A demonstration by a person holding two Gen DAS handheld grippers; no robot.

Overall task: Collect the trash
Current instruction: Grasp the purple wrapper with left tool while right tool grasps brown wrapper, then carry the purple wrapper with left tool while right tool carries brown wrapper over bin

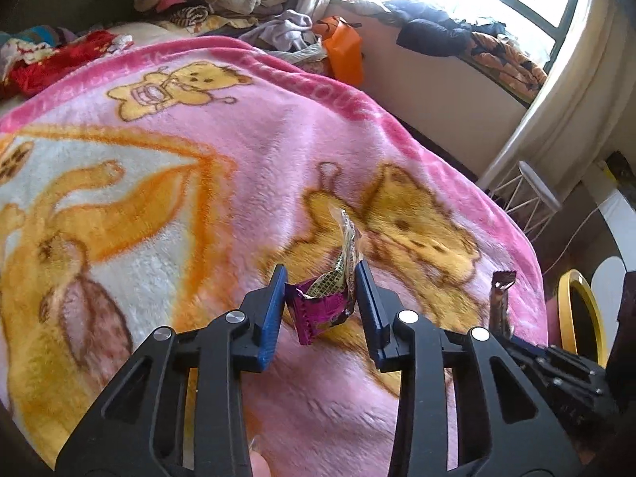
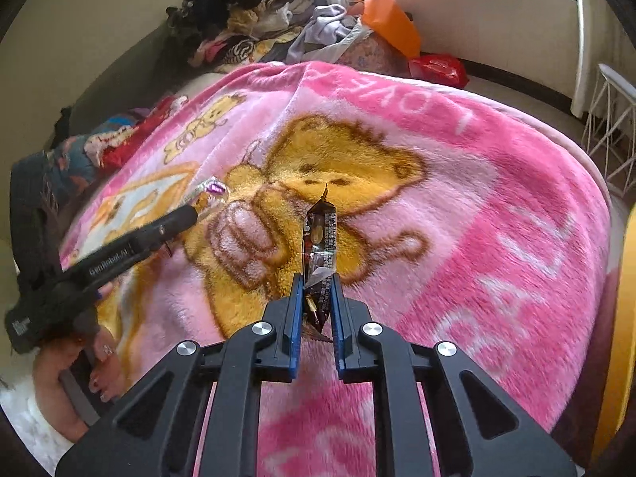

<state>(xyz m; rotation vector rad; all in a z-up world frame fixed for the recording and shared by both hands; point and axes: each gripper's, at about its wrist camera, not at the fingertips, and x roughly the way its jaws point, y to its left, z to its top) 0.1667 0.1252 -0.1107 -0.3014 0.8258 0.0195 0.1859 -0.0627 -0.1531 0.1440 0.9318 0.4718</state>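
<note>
A crumpled purple snack wrapper point(image 1: 318, 306) with a clear yellowish tail sits between the blue pads of my left gripper point(image 1: 321, 276), which press on both its sides just above the pink bear blanket point(image 1: 246, 151). My right gripper point(image 2: 316, 280) is shut on a dark brown wrapper point(image 2: 322, 222) that stands upright from its pads over the blanket point(image 2: 457, 183). The right wrist view also shows the left gripper point(image 2: 198, 208) at the left with the purple wrapper point(image 2: 215, 188) at its tip. In the left wrist view the brown wrapper point(image 1: 501, 294) stands at the right.
Clothes point(image 1: 222, 0) are piled at the bed's far end beside an orange bag point(image 1: 344, 49) and a red bag point(image 2: 437, 68). A white wire rack point(image 1: 528, 194) and a yellow-rimmed round object point(image 1: 582, 314) stand right of the bed. A hand point(image 2: 99, 361) grips the left tool.
</note>
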